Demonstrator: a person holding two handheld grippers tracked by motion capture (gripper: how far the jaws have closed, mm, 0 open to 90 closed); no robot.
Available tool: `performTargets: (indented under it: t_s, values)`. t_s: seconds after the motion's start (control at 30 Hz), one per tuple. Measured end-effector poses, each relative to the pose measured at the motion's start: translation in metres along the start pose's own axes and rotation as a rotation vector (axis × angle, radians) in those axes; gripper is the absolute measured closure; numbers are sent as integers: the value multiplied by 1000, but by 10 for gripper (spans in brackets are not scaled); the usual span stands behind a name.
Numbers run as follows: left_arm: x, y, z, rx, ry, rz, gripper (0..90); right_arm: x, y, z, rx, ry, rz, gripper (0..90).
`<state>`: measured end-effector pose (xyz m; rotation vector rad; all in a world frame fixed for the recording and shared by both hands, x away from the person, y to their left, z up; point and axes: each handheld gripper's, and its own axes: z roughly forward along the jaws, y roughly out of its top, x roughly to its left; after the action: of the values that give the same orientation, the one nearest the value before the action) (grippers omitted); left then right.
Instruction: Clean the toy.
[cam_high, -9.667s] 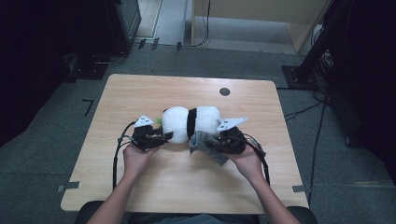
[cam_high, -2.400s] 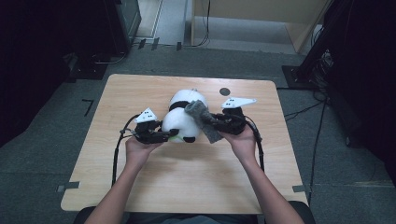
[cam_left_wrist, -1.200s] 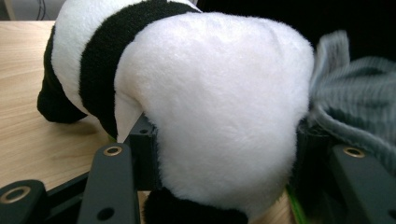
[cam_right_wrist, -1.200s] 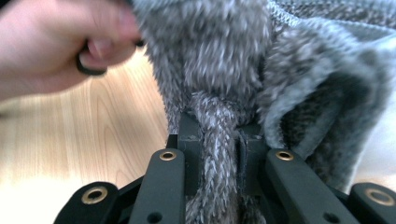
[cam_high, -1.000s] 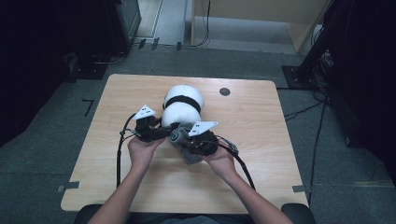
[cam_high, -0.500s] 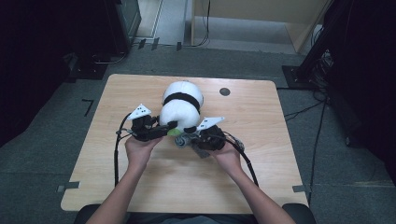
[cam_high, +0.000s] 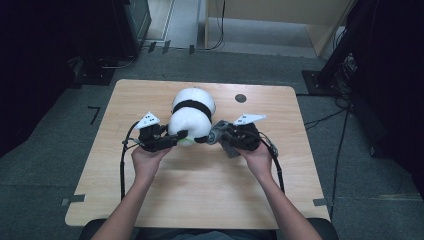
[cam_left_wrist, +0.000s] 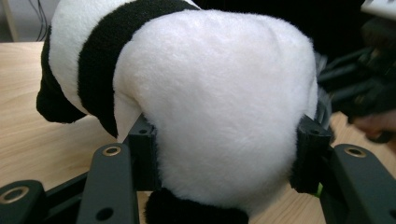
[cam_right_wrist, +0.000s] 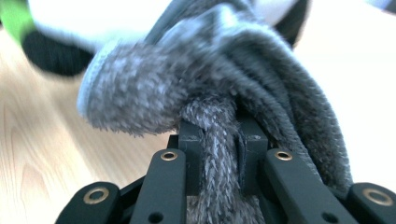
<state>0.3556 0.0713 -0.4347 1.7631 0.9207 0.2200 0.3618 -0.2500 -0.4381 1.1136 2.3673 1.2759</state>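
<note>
Where the wooden table (cam_high: 165, 200) meets the middle of the high view, we see a plush panda (cam_high: 192, 112) lying on the boards, white with a black band around it, its far end pointing away from the person. The left gripper (cam_high: 167, 141) comes at the toy's near end from the left, and in the left gripper view its jaws stand about half apart with the pads pressed into the white fur of the panda (cam_left_wrist: 219, 116) on both sides, so we read a firm hold on the rounded body. A black paw rests on the table to the left in that view. The right gripper (cam_high: 216, 137) sits just beside the panda's near right side, held in the right hand (cam_high: 257, 155). Its jaws are pinched almost fully together on a grey fuzzy cloth (cam_right_wrist: 219, 107), which bunches and folds over the jaw tips in the right gripper view; in the high view the cloth (cam_high: 226, 144) hangs around that gripper, close against the toy. Whether the cloth actually touches the panda we cannot tell. A small dark round mark (cam_high: 240, 98) lies on the table beyond the right gripper.
</note>
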Motion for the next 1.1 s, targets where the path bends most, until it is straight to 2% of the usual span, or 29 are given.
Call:
performTargets:
  t_s: [0.1, 0.13, 0.23, 0.37, 0.47, 0.53, 0.57, 0.67, 0.73, 0.87, 0.93, 1.03, 1.1]
  values:
    - [-3, -2, 5, 28, 6, 15, 416, -6, 6, -18, -94, 19, 55, 775]
    - [-4, -3, 8, 35, 0, 17, 416, -6, 9, -21, -109, 23, 56, 775]
    - [-9, -5, 14, 42, -13, 20, 415, 5, 18, -31, -159, 49, 38, 775]
    - [-18, -7, 20, 46, -20, 37, 415, 24, 26, -32, -189, 95, 10, 773]
    - [-25, -8, 22, 45, -20, 53, 415, 37, 27, -23, -157, 127, -13, 771]
    - [-27, -8, 22, 49, -4, 58, 415, 42, 26, -18, -146, 118, -27, 773]
    - [-25, -9, 21, 40, -7, 46, 416, 44, 25, -17, -147, 117, -27, 774]
    - [-22, -8, 19, 29, -1, 23, 416, 49, 22, -13, -149, 157, -23, 776]
    - [-20, -7, 17, 21, 5, 4, 417, 56, 21, -9, -134, 156, -54, 778]
    - [-14, -5, 14, 7, 7, -34, 420, 73, 13, 6, -83, 146, -152, 781]
    - [-13, -5, 13, 3, 6, -46, 421, 80, 10, 14, -57, 142, -181, 781]
    - [-13, -5, 12, -5, -8, -69, 423, 84, 8, 19, -44, 159, -185, 782]
    - [-14, -5, 12, -4, -6, -65, 424, 84, 7, 21, -48, 163, -186, 782]
